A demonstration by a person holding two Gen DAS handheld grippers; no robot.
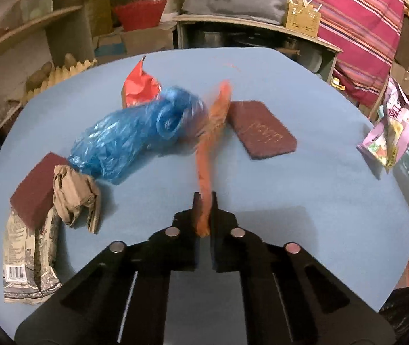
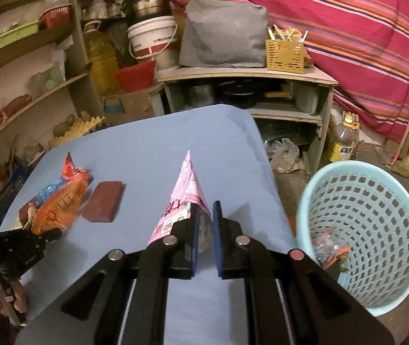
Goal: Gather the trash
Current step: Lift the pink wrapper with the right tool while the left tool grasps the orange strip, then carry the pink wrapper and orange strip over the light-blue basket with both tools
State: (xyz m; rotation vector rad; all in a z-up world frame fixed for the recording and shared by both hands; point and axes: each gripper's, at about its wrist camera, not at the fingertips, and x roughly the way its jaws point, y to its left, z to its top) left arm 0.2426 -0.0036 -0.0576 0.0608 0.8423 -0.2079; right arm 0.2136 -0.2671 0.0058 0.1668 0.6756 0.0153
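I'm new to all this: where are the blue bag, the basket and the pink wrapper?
blue bag [image 1: 124, 141], left wrist view, crinkled middle.
basket [image 2: 376, 201], right wrist view, inner wall.
pink wrapper [image 2: 185, 184], right wrist view, upper part above the fingers.

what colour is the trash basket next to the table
Light turquoise, with a perforated wall; the basket shows best in the right wrist view.
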